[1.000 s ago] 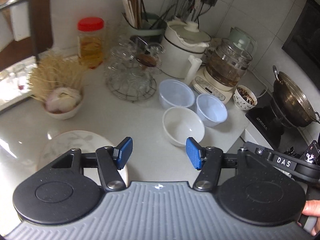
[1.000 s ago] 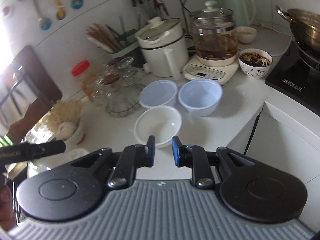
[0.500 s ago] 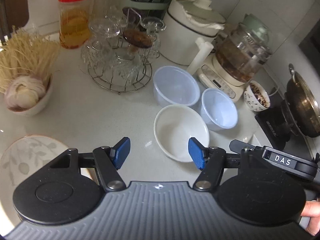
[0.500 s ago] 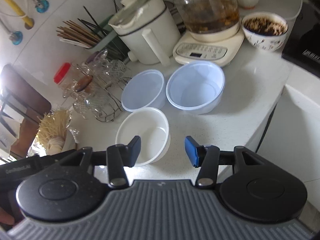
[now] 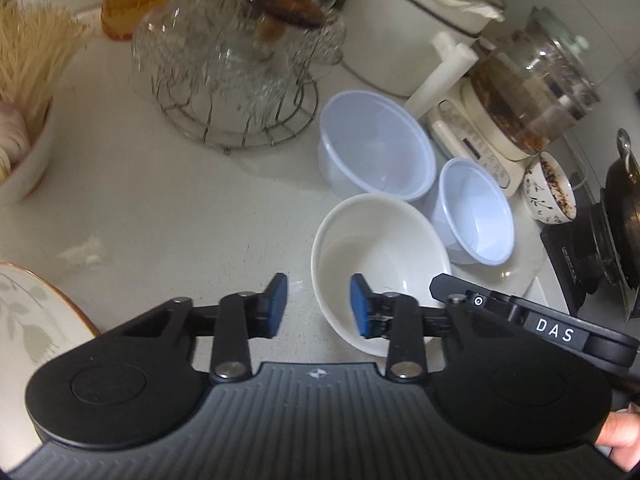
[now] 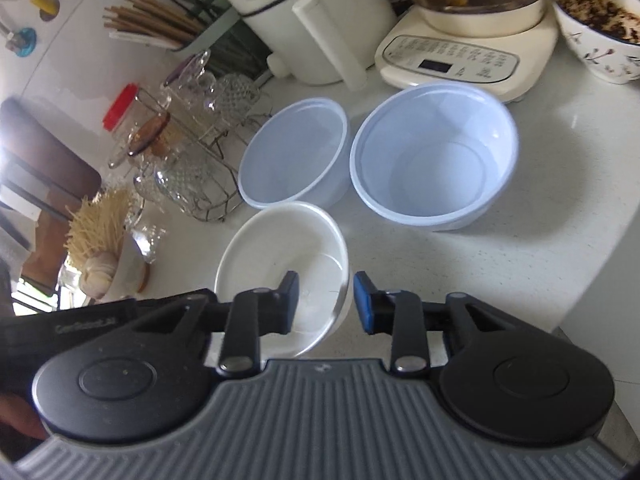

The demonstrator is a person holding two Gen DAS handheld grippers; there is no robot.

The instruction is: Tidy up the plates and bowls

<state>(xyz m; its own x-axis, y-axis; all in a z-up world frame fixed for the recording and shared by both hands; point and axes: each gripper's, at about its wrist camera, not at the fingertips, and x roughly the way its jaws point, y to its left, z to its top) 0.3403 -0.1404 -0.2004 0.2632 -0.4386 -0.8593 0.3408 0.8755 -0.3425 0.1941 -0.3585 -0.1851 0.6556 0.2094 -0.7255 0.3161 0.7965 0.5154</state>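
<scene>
"das" on the right tongs (image 5: 555, 335) arm, white-on-black label

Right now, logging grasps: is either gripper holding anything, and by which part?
Nothing held. Both the left gripper and right gripper straddle the white bowl rim, open.

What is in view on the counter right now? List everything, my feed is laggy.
white bowl: 1, white, front of the counter, both grippers straddling its rim
plastic bowls: 2, translucent bluish, side by side just behind the white bowl
patterned plate: 1, white with an orange rim, far left counter edge
glass rack: 1, wire, holding clear glassware, behind left
garlic bowl: 1, white, left, straw-coloured strands above it
red-lid jar: 1, amber contents, behind the rack
white cooker: 1, by the wall
glass kettle: 1, dark brew, on a cream base
floral bowl: 1, dark contents, right
chopsticks: bundle, in a green holder
wok: 1, dark, far right
left gripper: open
right gripper: open
</scene>
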